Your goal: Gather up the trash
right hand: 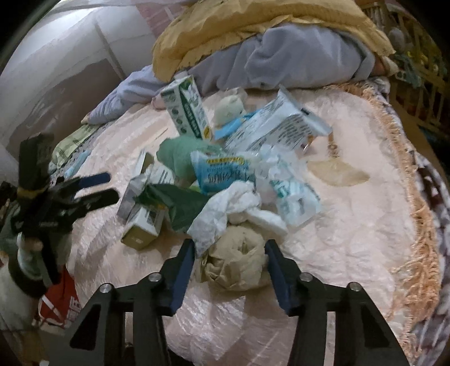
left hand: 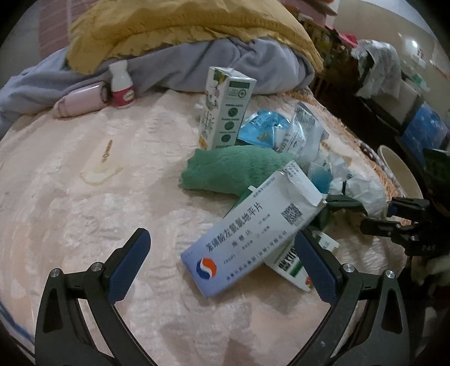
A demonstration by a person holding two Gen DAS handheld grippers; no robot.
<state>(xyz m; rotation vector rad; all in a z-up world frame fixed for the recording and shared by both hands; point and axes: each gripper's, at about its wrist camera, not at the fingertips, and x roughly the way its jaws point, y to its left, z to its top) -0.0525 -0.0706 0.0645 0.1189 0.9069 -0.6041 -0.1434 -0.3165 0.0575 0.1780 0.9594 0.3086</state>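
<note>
A heap of trash lies on a pink bedspread (left hand: 84, 211). My left gripper (left hand: 222, 235) is open, its fingers either side of a white and blue medicine box (left hand: 247, 239) that rests on a green and white box (left hand: 289, 264). Behind stand a green plush cloth (left hand: 233, 169), an upright drink carton (left hand: 225, 112) and blue wrappers (left hand: 261, 126). In the right wrist view my right gripper (right hand: 230, 243) is shut on a beige crumpled paper wad (right hand: 236, 264), both pads against it. White tissue (right hand: 225, 208), a dark green bag (right hand: 180, 202) and a blue wrapper (right hand: 222, 171) lie just beyond.
A yellow quilt (left hand: 182, 25) and grey blanket (left hand: 239, 62) are piled at the back. A small bottle (left hand: 121, 87) and pink cylinder (left hand: 81, 101) lie far left. A white bin (left hand: 399, 174) stands beside the bed. A red bag (right hand: 62, 298) is on the floor.
</note>
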